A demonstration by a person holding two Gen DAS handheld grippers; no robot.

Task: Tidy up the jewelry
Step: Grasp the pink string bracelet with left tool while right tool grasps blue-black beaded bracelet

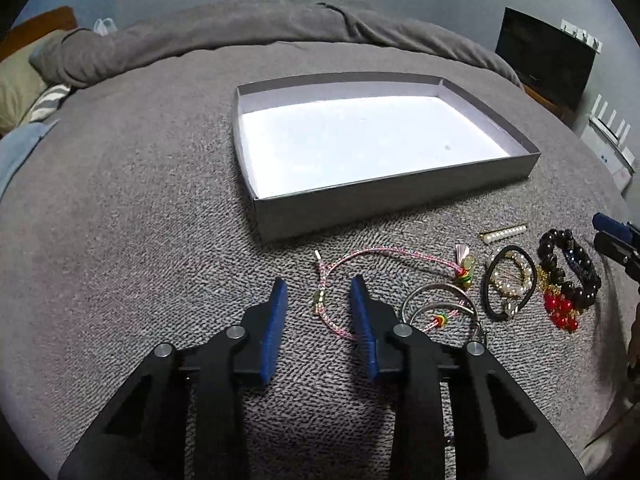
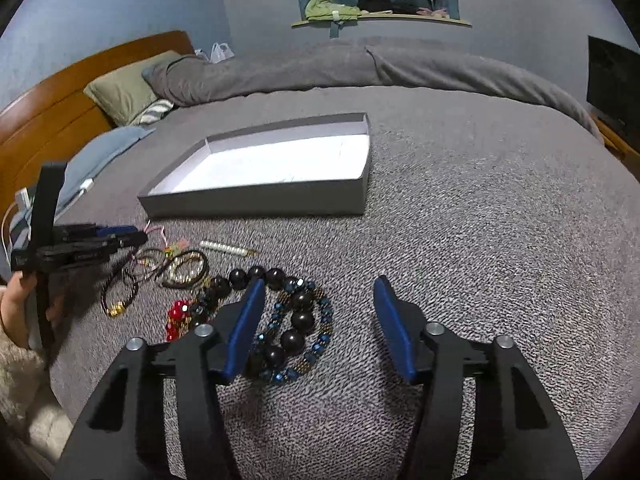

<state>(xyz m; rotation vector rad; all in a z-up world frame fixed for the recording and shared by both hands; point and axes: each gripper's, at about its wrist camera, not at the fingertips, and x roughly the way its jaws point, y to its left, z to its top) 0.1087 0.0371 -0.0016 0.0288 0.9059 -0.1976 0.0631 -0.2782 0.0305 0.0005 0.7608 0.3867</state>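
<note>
On a grey blanket (image 1: 140,200), an open grey box (image 1: 384,194) sits bare in the upper middle of both views, while the jewelry lies in a row along its near side. The left gripper (image 1: 318,304) hangs with jaws apart and nothing clamped, a pink cord bracelet (image 1: 400,254) looping between and beyond its blue pads. It looks light and limp, likely to sag and snag; the small metal clasp at its left end seems the surest hold. In the right wrist view, the right gripper (image 2: 320,312) is also unclenched, its left pad just over a black bead bracelet (image 2: 276,320) ringed by a blue bead strand (image 2: 320,344) at lower centre. Those beads look hard, smooth and prone to rolling; pinching across one side of the ring should serve.
</note>
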